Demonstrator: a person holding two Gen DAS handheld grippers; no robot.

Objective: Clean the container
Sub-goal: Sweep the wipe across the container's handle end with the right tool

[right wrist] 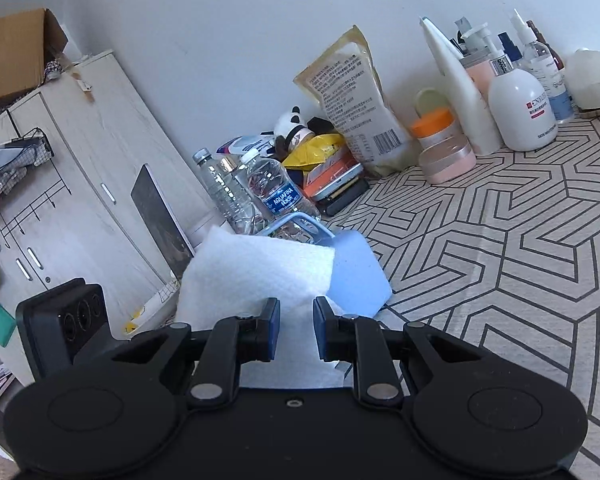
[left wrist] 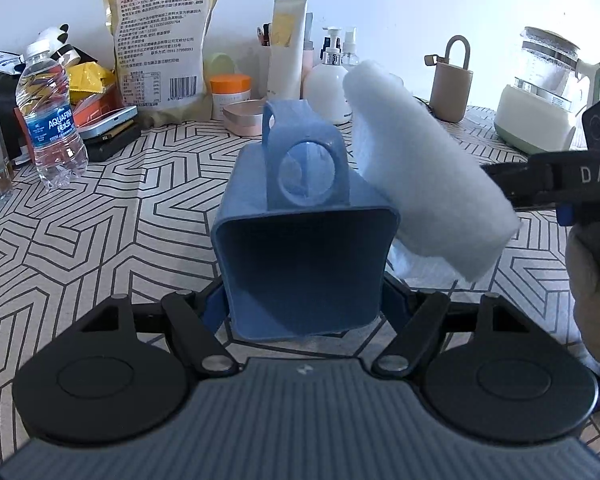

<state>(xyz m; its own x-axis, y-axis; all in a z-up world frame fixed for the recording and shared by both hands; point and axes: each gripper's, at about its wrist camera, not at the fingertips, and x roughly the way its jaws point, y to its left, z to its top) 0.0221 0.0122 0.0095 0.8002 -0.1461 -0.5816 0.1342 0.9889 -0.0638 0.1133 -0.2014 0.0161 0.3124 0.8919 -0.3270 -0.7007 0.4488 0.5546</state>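
Observation:
A blue plastic container (left wrist: 304, 256) with a ring handle is held above the table, its square opening facing the left wrist camera. My left gripper (left wrist: 304, 300) is shut on its base from both sides. My right gripper (right wrist: 296, 328) is shut on a folded white cloth (right wrist: 256, 272), which in the left wrist view (left wrist: 428, 168) rests against the container's right outer wall. My right gripper's body (left wrist: 560, 178) enters from the right there. In the right wrist view, the container (right wrist: 358, 276) shows just beyond the cloth.
The table has a geometric-patterned cloth (left wrist: 120, 220). Along the back wall stand an Aquafina water bottle (left wrist: 50, 120), a snack bag (left wrist: 160, 40), lotion bottles (left wrist: 328, 84), an orange-lidded jar (left wrist: 230, 94), a beige padlock-shaped thing (left wrist: 452, 80) and a kettle (left wrist: 544, 88). A cabinet (right wrist: 80, 168) stands at the left.

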